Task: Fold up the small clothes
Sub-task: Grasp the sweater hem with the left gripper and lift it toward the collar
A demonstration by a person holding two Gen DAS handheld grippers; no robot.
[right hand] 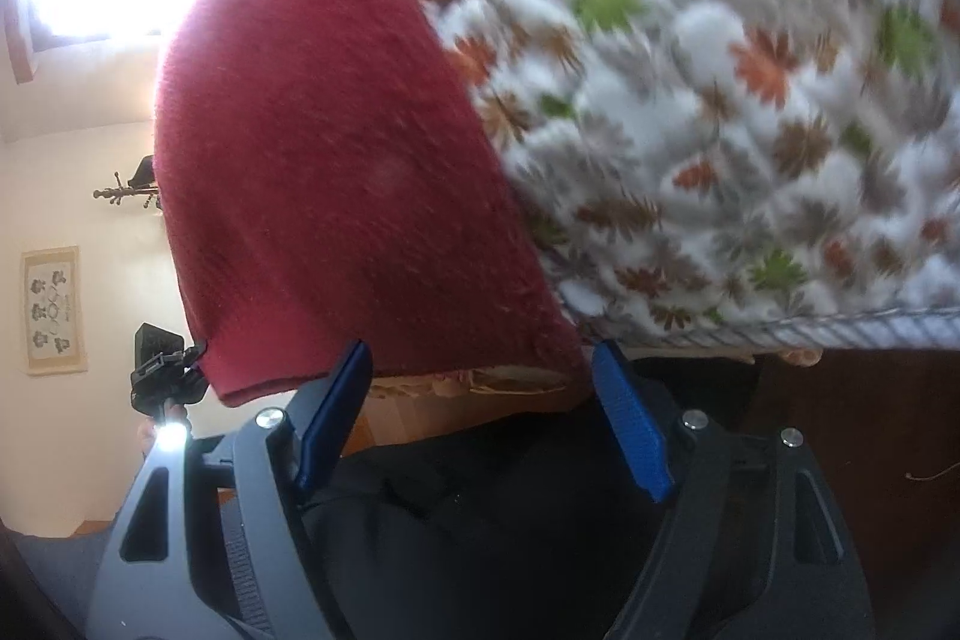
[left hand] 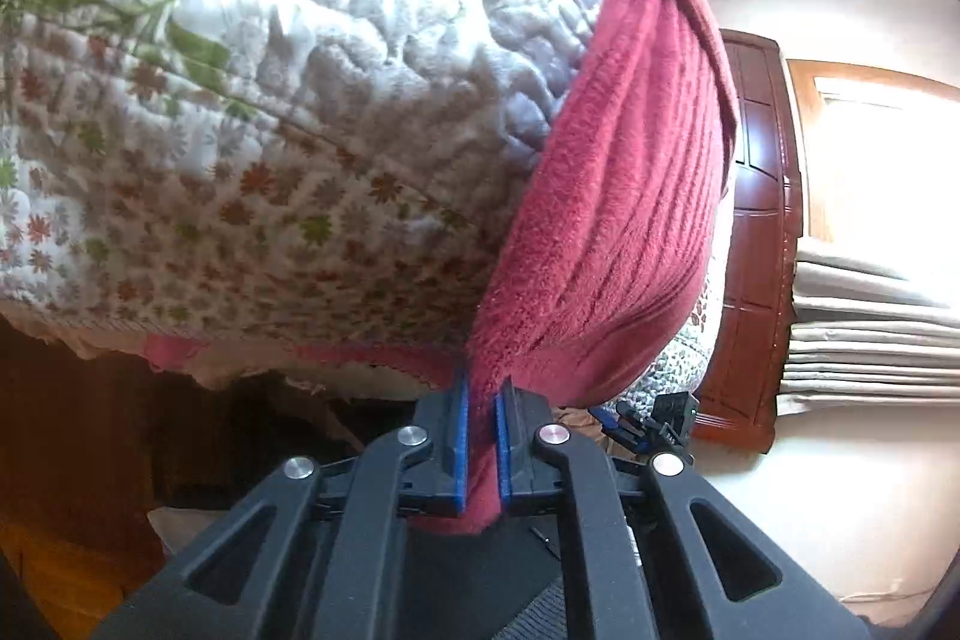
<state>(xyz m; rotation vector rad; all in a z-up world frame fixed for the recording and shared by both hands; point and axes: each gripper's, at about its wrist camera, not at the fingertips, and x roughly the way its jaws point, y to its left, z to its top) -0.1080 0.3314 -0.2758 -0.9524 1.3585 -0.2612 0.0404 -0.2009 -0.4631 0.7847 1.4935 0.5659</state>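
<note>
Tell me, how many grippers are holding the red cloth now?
1. The left gripper is shut on the red cloth; the right gripper is open beside it.

cloth point(left hand: 624, 220): deep red, ribbed. quilt point(left hand: 288, 112): white, green leaves at 11 o'clock, small red-brown-green flowers. claw pads point(right hand: 630, 430): blue.

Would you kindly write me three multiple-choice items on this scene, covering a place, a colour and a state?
1. Where does the quilt lie beside the garment in the right wrist view?
A. right of it
B. left of it
C. under the window

2. What colour is the garment?
A. green
B. dark red
C. grey

3. How do the right gripper's jaws stand?
A. shut on cloth
B. hidden
C. open

Answers:
1 A, the floral quilt fills the right side.
2 B, the dark red garment is fleecy.
3 C, the right gripper holds nothing, while the left gripper pinches the garment.
</note>
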